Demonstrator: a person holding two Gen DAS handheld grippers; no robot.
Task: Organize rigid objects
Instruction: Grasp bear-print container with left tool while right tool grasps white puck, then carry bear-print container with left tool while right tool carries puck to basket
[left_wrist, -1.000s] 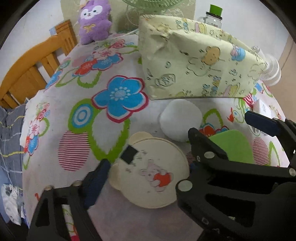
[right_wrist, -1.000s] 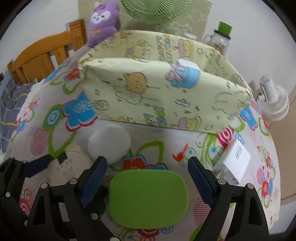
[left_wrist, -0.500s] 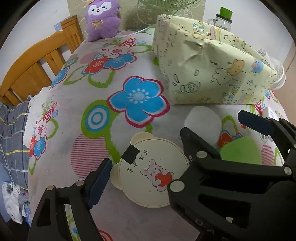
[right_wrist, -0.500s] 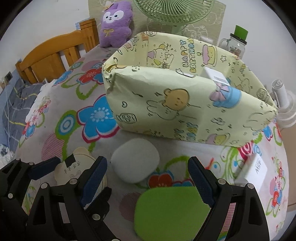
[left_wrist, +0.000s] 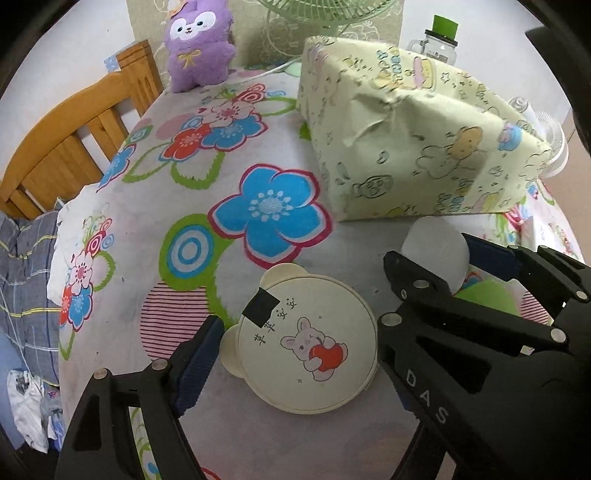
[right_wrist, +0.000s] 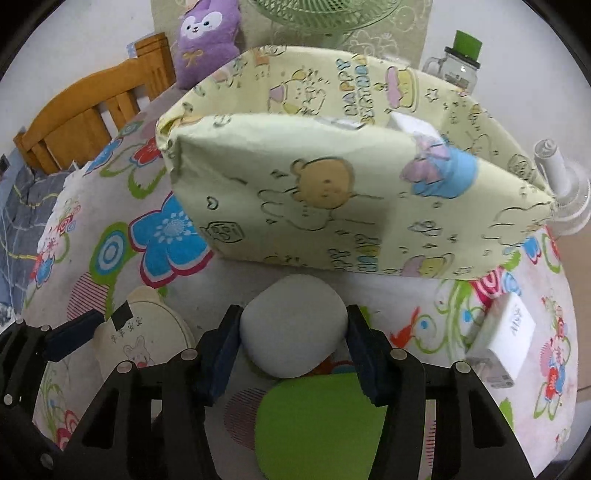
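A round cream case (left_wrist: 303, 343) with bear ears and a rabbit picture sits between the pads of my left gripper (left_wrist: 295, 347), which touch its two sides. My right gripper (right_wrist: 293, 332) is closing on a white rounded case (right_wrist: 295, 325), its blue pads against both flanks; this case (left_wrist: 432, 247) also shows in the left wrist view. A flat green pad (right_wrist: 317, 424) lies on the cloth under the right gripper. Behind stands an open pale yellow gift bag (right_wrist: 351, 206) with cartoon print and a white box (right_wrist: 410, 125) inside.
A white charger (right_wrist: 513, 332) lies to the right on the floral cloth (left_wrist: 166, 258). At the back are a purple plush (right_wrist: 207, 33), a green fan (right_wrist: 321, 14), a green-lidded glass jar (right_wrist: 461, 59) and a small white fan (right_wrist: 565, 192). A wooden bed frame (right_wrist: 85, 114) borders the left.
My right gripper has moved forward from over the green pad to the white case, and its jaws have narrowed onto it. The left gripper stays at the cream case.
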